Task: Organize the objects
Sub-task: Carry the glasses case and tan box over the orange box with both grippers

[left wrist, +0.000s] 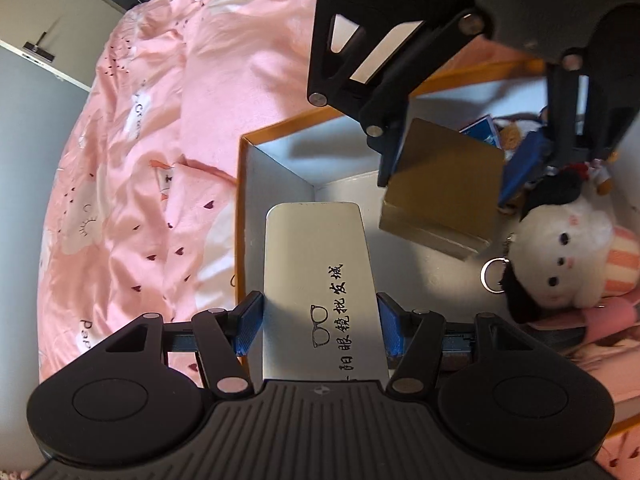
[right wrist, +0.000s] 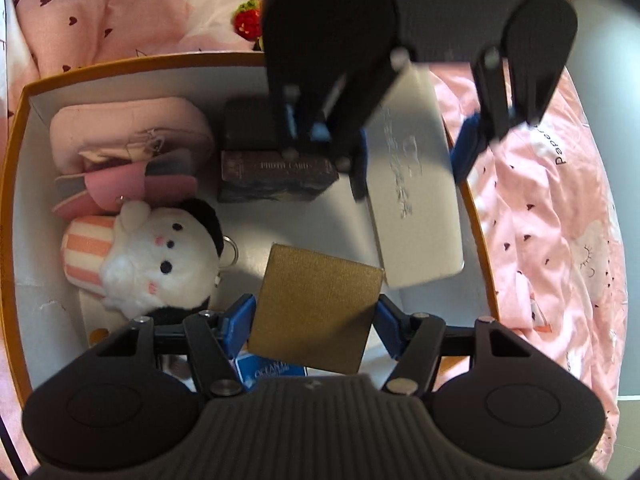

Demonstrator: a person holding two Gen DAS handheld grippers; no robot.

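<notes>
2 tools over the box [right wrist: 24, 128], which sits on a bed with a pink printed sheet [left wrist: 132, 168]. Box: orange rim, white inner walls.

Left tool [left wrist: 318, 326]: blue pads pinch the long sides of a silver glasses case [left wrist: 316, 264] with black printed characters and a glasses drawing. Case is tilted down over the box's wall on the sheet side; in the right wrist view the case [right wrist: 416, 200] overlaps the rim there. Cannot tell if its far end touches the box floor.

Right tool [right wrist: 316, 322]: pads pinch a flat gold box [right wrist: 316, 312] by 2 opposite edges. In the left wrist view the gold box [left wrist: 444, 188] hangs tilted above the white floor, near the middle.

Already in the box: white plush toy [right wrist: 160, 256] with black ears and a key ring, touching a pink-and-white striped piece; pink pouch [right wrist: 128, 128] in a far corner; dark box [right wrist: 276, 178] labelled "PHOTO CARD"; blue box [right wrist: 268, 372], mostly hidden under the right tool.

Outside the box, on the sheet: 1 red strawberry item [right wrist: 246, 24], just beyond the far rim.
</notes>
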